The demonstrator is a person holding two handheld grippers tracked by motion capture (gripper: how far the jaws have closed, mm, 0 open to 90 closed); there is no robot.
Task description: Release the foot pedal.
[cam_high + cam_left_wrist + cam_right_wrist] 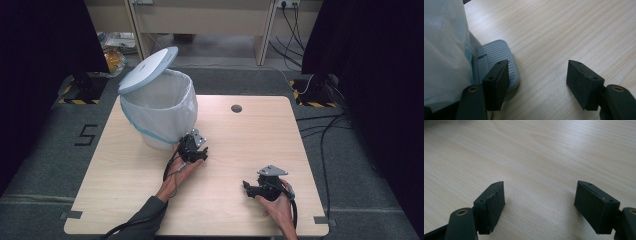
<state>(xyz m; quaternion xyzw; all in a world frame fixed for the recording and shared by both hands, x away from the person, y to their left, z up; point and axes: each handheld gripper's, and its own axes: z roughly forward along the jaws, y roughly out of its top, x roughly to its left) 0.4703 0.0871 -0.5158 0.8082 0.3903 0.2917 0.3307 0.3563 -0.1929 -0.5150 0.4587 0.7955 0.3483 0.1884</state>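
1. Left of the pedal bin (160, 112): bare table (115, 165) of pale wood, reaching to the left edge; beyond it, grey floor marked with a black "5" (86, 135).
2. Pedal bin itself: near the table's far-left corner, white, lined with a translucent bag (444, 50) edged in pale blue; round grey-blue lid (148, 69) tipped up and back, mouth open.
3. At the bin's foot, on the side toward the person: ribbed grey pedal (499, 60), flat, low over the table.
4. Just right of the bin's foot: left gripper (196, 152), jaws released, nothing between them; one jaw over the pedal's near end, whether touching it cannot be told; the other above bare wood.
5. Well right of the bin, toward the near edge: right gripper (248, 188), jaws spread, grasping nothing, above bare table in the right gripper view.
6. Farther right and behind: small dark round hole (236, 108) in the tabletop.
7. Nothing standing between bin and either gripper.
8. Count: one bin, one lid, one pedal, one bag, two grippers, one table.
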